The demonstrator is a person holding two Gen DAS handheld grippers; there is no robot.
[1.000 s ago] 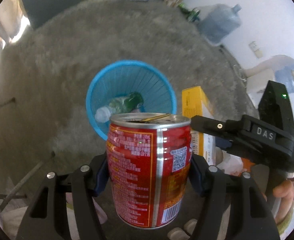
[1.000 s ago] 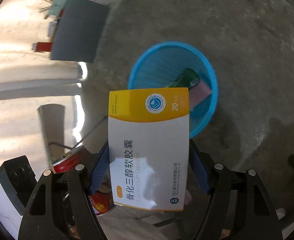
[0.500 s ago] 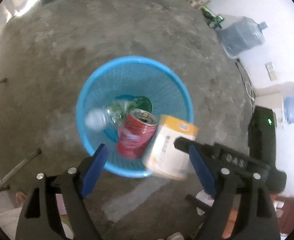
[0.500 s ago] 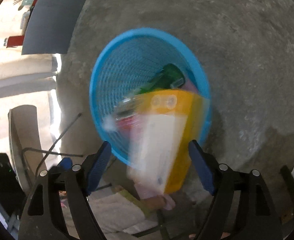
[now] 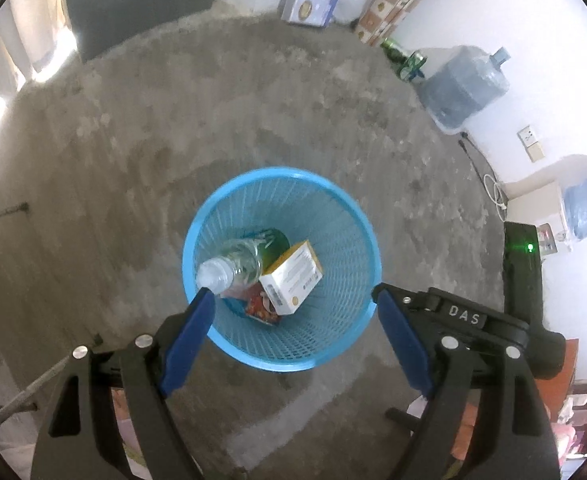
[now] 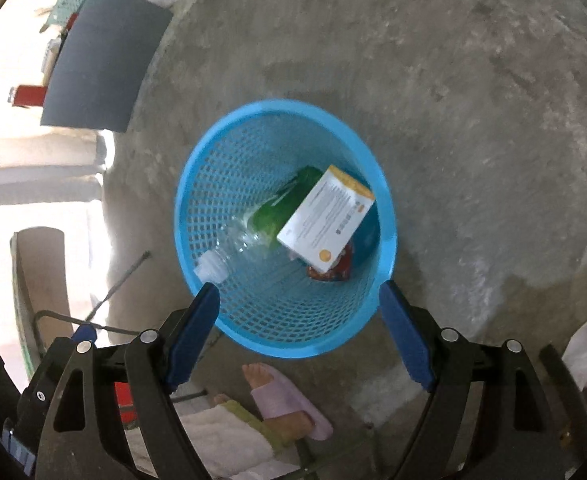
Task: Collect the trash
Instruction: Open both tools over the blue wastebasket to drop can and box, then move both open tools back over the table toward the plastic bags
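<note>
**Both tongs empty over basket; trash inside**

Floor (image 5: 293, 112): bare grey concrete, fills most of both views.

Basket (image 5: 357, 216): blue mesh, round, standing upright on the floor. Seen from above in both wrist views; in the right view its rim (image 6: 389, 216) tilts with the lens.

Left tongs (image 5: 291, 320): jaws spread wide, nothing between the blue pads, held above the near rim of the basket. The right gripper's black body shows at the right edge of this view.

Right tongs (image 6: 297, 312): jaws likewise wide apart, empty, above the near rim.

Contents, all in the basket bottom:
- Bottle (image 5: 233, 264), clear with green label, lying slanted, cap end toward the near-left wall; (image 6: 249, 236).
- Box (image 5: 291, 278), white and yellow, resting tilted on top of the other items; (image 6: 325, 220).
- Can (image 5: 259, 304), red, mostly covered by the box; only a red patch shows (image 6: 339, 270).

A person's foot (image 6: 281, 400) in a pink slipper, on the floor just beside the basket.
</note>
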